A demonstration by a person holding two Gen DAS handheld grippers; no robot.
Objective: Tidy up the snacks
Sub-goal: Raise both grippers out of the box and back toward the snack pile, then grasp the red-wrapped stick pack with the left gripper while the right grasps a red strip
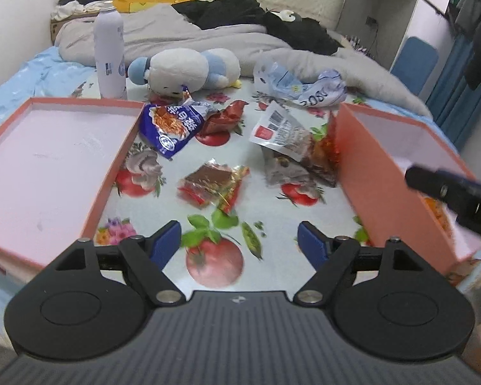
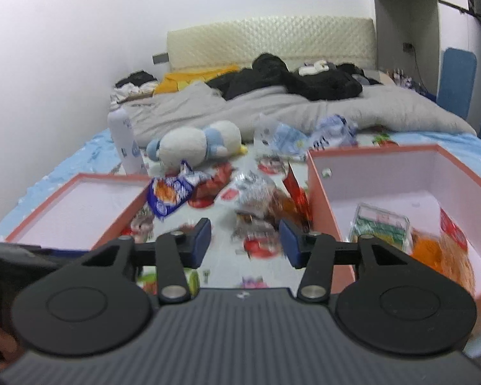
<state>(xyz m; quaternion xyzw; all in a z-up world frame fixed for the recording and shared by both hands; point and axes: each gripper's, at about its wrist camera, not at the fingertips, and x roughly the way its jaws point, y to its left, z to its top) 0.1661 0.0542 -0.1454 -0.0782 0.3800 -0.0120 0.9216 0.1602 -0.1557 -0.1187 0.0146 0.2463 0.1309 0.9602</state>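
With both grippers empty, left gripper jaws wide, right gripper half-parted, I'd drop the left straight over the clear red-and-brown snack packet lying loose on the fruit-print cloth between the shallow lid and deep box. Blue noodle bag beyond: Chinese lettering, unreadable to me.

Even, soft indoor light, no hard shadows or glare. Strong fisheye bending toward the edges. Left wrist view mostly sharp; right wrist view motion-blurred throughout, worst from 4 to 8 o'clock.
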